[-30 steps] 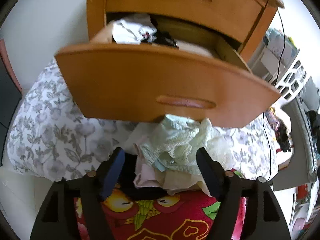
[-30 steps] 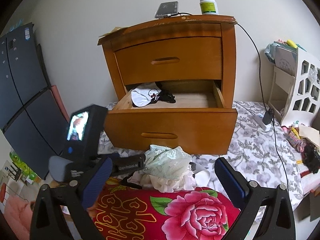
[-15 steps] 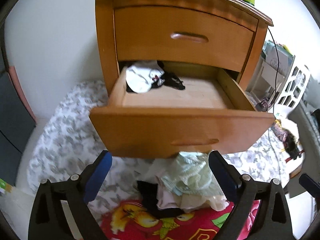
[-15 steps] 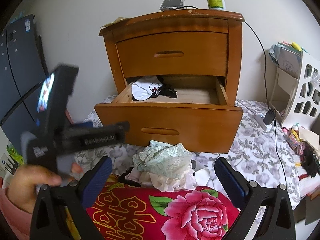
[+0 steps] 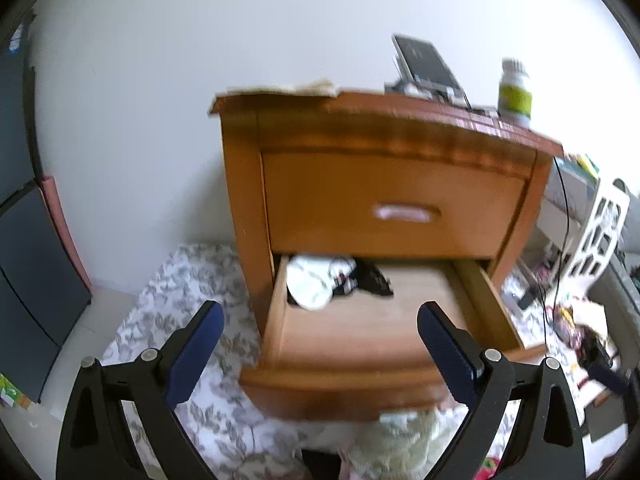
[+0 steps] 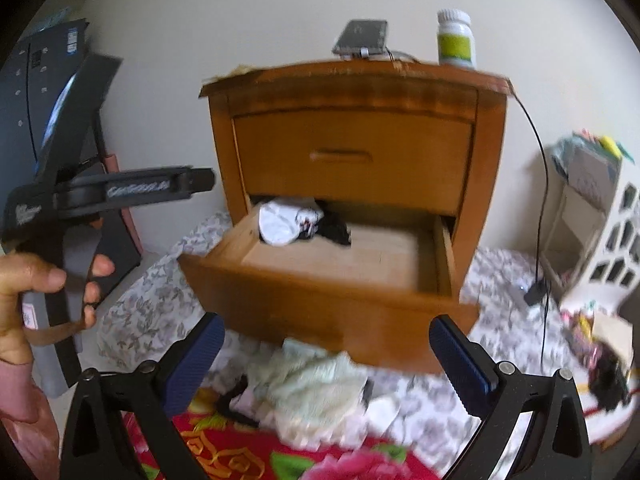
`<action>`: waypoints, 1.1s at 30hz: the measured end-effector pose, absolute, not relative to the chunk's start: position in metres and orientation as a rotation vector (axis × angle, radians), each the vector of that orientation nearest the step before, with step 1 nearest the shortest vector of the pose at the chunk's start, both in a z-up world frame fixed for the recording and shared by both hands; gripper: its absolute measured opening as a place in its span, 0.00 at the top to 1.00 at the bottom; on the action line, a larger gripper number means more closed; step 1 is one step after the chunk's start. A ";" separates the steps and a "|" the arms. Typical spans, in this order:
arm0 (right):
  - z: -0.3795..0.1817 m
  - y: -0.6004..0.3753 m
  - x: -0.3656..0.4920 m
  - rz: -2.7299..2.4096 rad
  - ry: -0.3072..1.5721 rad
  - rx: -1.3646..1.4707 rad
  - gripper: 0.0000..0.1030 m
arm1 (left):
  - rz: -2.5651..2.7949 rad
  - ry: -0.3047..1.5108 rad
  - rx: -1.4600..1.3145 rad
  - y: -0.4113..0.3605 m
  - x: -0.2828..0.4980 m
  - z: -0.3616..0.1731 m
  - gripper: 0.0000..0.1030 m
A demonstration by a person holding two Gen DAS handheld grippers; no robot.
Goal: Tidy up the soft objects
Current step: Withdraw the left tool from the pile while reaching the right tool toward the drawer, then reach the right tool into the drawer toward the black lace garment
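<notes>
**Wooden nightstand with its lower drawer open, clothes heaped in front of it**

A wooden nightstand (image 6: 352,152) stands against a pale wall (image 6: 240,12). Its top surface carries a phone (image 6: 362,38) with a cable, a white bottle with a green label (image 6: 456,40), and a scrap of paper at the left edge. The upper drawer (image 6: 352,160) is closed; the lower drawer (image 6: 320,280) is pulled out. In the back left corner of that drawer lie a white garment (image 6: 280,224) and a black one (image 6: 336,230), touching each other; the remaining drawer floor is bare wood.

The nightstand rests on a grey floral sheet (image 6: 140,312). Just in front of the open drawer sits a pile of soft clothes (image 6: 312,384), pale green on top with pink, white and black pieces under it, partly lying on a red blanket with flowers (image 6: 240,456). Dark panels (image 5: 24,260) line the wall at left. To the right stands a white openwork rack (image 6: 608,240) beside cluttered shelves, and a black cable runs down from the nightstand top to the sheet.

The left gripper (image 5: 316,332) hangs in front of the drawer, its blue fingers (image 5: 196,344) wide apart after just opening, with nothing between them. A hand (image 6: 36,304) in a pink sleeve holds its handle. The right gripper (image 6: 324,356) hovers above the pile, fingers (image 6: 460,360) also spread wide and empty.
</notes>
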State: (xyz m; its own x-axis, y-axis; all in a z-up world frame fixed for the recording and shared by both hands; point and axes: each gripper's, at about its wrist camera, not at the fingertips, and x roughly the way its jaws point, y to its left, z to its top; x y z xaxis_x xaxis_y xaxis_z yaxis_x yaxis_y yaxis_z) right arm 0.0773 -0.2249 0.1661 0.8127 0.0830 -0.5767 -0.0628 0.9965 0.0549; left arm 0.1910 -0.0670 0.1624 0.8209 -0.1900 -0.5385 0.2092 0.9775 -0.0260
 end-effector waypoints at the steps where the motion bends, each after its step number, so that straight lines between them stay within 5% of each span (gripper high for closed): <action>1: 0.172 -0.229 0.086 0.074 0.608 0.020 0.00 | -0.210 0.552 0.035 -0.067 0.192 0.164 0.05; 18: 0.241 -0.253 0.215 0.135 0.641 0.002 0.00 | -0.090 0.481 -0.012 -0.023 0.237 0.156 0.02; 33: 0.180 -0.202 0.296 0.210 0.814 -0.205 0.00 | -0.175 0.615 -0.056 -0.023 0.290 0.117 0.02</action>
